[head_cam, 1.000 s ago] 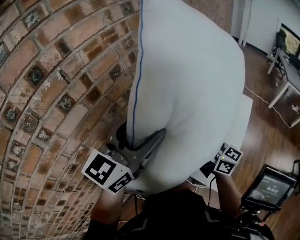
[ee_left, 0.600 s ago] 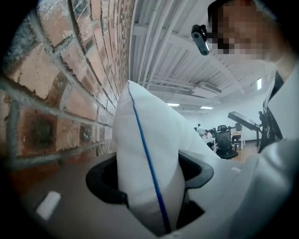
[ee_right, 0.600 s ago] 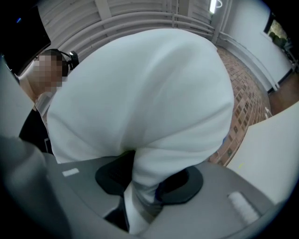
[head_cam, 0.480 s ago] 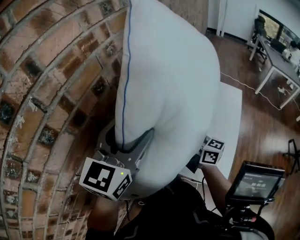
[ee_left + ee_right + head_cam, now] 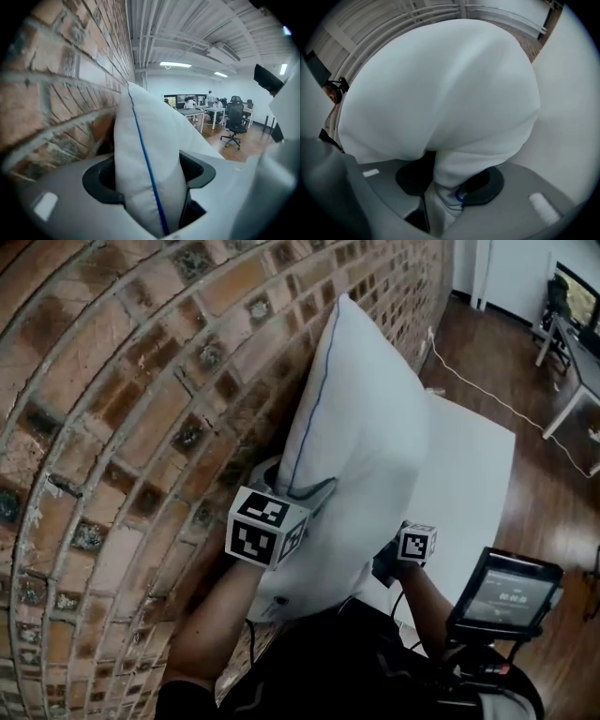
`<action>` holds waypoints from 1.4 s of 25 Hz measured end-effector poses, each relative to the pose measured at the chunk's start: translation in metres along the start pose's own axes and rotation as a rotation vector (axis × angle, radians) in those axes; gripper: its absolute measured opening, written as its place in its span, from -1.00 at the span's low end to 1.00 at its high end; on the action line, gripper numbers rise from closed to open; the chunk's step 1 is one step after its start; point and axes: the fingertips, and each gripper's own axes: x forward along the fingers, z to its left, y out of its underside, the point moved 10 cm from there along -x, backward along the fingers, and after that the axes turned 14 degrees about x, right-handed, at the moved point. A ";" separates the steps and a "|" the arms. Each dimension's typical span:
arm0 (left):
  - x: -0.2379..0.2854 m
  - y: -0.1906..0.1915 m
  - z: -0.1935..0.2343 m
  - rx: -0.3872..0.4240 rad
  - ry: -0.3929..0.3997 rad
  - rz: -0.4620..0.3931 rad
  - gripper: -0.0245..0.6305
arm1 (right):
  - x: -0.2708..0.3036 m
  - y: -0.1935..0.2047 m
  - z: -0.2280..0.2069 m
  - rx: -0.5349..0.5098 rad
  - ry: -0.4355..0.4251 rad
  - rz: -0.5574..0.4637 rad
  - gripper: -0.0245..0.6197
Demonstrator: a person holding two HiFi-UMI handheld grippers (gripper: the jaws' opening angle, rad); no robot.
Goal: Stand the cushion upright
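Note:
A white cushion [image 5: 366, 427] with blue piping stands on edge on the white table [image 5: 469, 474], its back along the brick wall [image 5: 141, 381]. My left gripper [image 5: 305, 491] holds its near edge on the wall side. In the left gripper view the piped edge [image 5: 150, 140] fills the gap of the left gripper [image 5: 150, 176], whose jaws have just been opening slightly and still press on it. My right gripper [image 5: 386, 563] is at the lower near corner. In the right gripper view, the cushion [image 5: 440, 93] bulges above the right gripper [image 5: 447, 183], which pinches that corner.
The brick wall runs close along the left. A handheld screen [image 5: 506, 592] sits by the person's right side. Wooden floor [image 5: 553, 493] lies beyond the table. Desks and office chairs [image 5: 234, 126] with people stand far back.
The cushion has come down from in front of the camera to the table, beside the wall. Both grippers have sunk with it, still on its near edge and corner.

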 end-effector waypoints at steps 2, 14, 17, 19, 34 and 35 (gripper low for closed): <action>0.016 0.013 0.003 -0.020 0.003 0.048 0.10 | 0.002 0.004 -0.019 0.048 0.013 0.031 -0.40; 0.077 0.003 0.022 0.102 0.048 0.197 0.13 | 0.011 0.015 -0.049 0.312 0.015 -0.013 -0.40; 0.094 0.005 0.018 0.216 0.021 0.208 0.13 | 0.008 0.016 -0.072 0.386 0.089 -0.018 -0.38; 0.102 0.004 0.013 0.300 0.000 0.214 0.12 | 0.010 0.018 -0.081 0.438 0.087 -0.021 -0.37; 0.129 -0.010 0.016 0.355 0.069 0.273 0.01 | 0.017 0.035 -0.090 0.595 0.110 -0.114 -0.39; 0.129 -0.007 0.012 0.361 0.063 0.271 0.02 | 0.017 0.037 -0.094 0.589 0.105 -0.118 -0.37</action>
